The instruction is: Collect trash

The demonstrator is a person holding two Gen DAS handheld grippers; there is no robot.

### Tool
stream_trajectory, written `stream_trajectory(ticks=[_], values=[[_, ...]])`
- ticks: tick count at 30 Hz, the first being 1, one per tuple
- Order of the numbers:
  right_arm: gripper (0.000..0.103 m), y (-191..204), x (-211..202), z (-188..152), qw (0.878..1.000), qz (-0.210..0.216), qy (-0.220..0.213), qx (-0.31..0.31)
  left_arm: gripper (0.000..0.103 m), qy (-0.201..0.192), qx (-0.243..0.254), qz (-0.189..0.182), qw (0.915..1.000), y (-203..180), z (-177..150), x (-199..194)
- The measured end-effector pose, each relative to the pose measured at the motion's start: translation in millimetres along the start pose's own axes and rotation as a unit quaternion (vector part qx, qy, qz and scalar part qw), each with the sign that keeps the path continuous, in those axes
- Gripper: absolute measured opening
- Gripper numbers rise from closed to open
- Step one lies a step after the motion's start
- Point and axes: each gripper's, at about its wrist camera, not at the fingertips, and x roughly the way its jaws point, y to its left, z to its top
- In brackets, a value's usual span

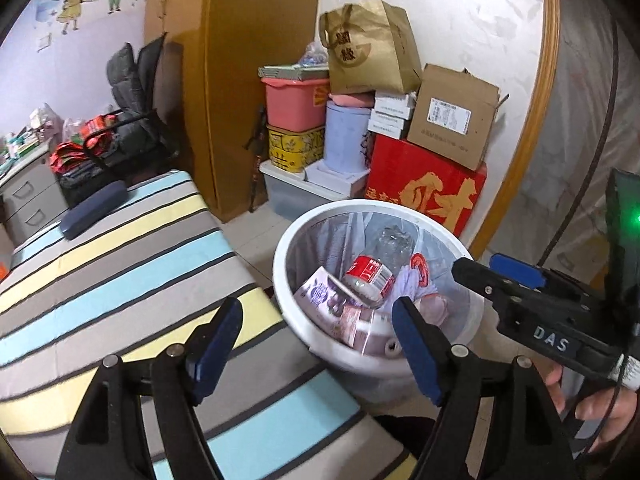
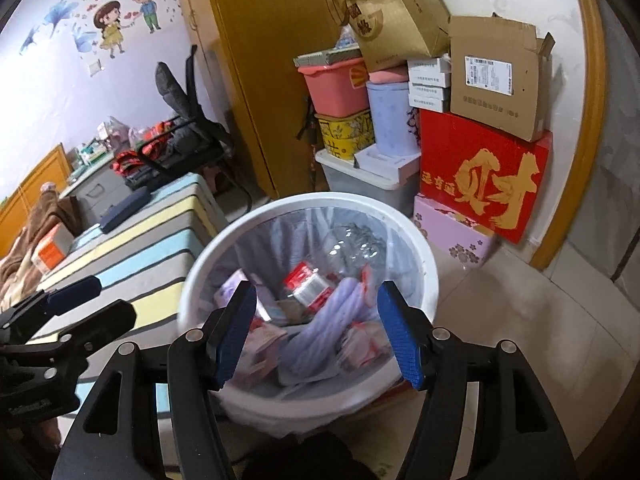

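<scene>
Both grippers hover with jaws wide and empty. Left gripper (image 1: 316,344) is poised over the striped bed (image 1: 120,264) edge beside the white bin (image 1: 288,248); right gripper (image 2: 316,332) hangs directly above the bin (image 2: 428,276). Trash lies inside: a clear bottle (image 1: 376,268) and a purple carton (image 1: 320,292). Only the right view shows the pink box (image 2: 452,236) on the floor.

Striped bed mattress (image 1: 120,280) carries a dark blue glasses case (image 1: 94,209) near its far end. Tiled floor (image 2: 520,320) bears white trash bin (image 2: 430,280), clear storage tub (image 2: 372,186), pink floral box (image 2: 456,236).
</scene>
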Motion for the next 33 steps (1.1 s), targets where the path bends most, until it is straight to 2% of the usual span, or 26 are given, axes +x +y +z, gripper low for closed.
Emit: stream_trajectory(ticks=[6,10,12,26,33], values=[[0.065,18.7,-19.9,-16.8,1.0,0.009,-0.02,-0.01,0.079,-0.022,-0.018,0.036,0.9989,8.8,-22.8,-29.1],[0.065,29.6,-31.0,-26.2,0.999,0.012,-0.036,-0.019,0.079,-0.037,-0.034,0.031,0.9983,14.9,-37.3,-47.0],[0.065,34.3,-34.4,-30.8,0.999,0.014,-0.041,-0.024,0.079,-0.044,-0.034,0.041,0.9976,17.0,-43.7,-54.4],[0.065,58.5,-40.1,-54.5,0.998,0.026,-0.046,-0.037,0.079,-0.056,-0.052,0.122,0.9896,35.3,-83.0,-82.8],[0.065,65.6,-47.9,-60.8,0.997,0.026,-0.057,-0.042,0.079,-0.066,-0.049,0.131,0.9879,35.8,-87.3,-89.9]])
